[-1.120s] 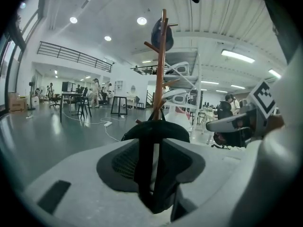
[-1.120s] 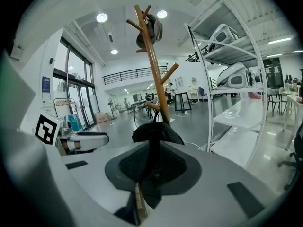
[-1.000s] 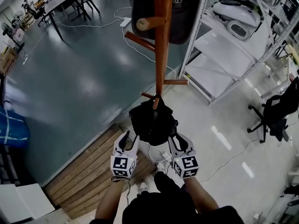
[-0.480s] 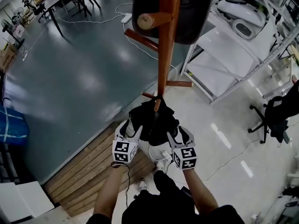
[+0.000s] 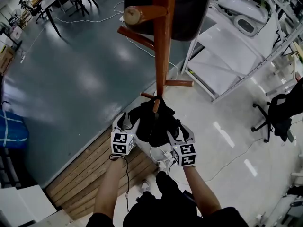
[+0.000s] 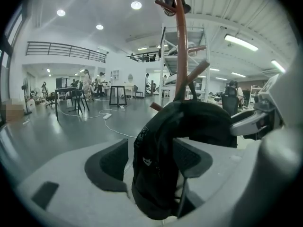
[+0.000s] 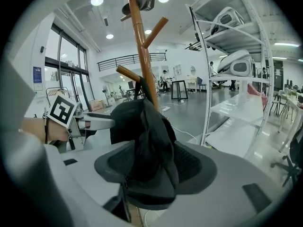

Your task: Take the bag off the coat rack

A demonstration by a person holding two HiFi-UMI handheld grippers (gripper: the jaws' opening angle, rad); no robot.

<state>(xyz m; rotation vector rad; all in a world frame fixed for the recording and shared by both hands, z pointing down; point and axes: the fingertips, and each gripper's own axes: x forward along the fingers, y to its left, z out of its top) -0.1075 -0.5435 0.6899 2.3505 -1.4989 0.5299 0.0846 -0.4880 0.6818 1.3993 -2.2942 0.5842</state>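
The tall rack [image 5: 162, 56] stands just ahead of both grippers. The bag [image 5: 151, 122] hangs straight down from a low peg, right between the two grippers. One side of it sits inside each. The left gripper [image 5: 128, 123] and right gripper [image 5: 181, 131] have just been opening wide, so their pads do not squeeze the bag. Both are equally near.

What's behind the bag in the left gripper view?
The rack pole rises behind the bag, with a peg tip poking out at its left. The bag covers the pole's lower part and the spot where its strap sits on the peg.
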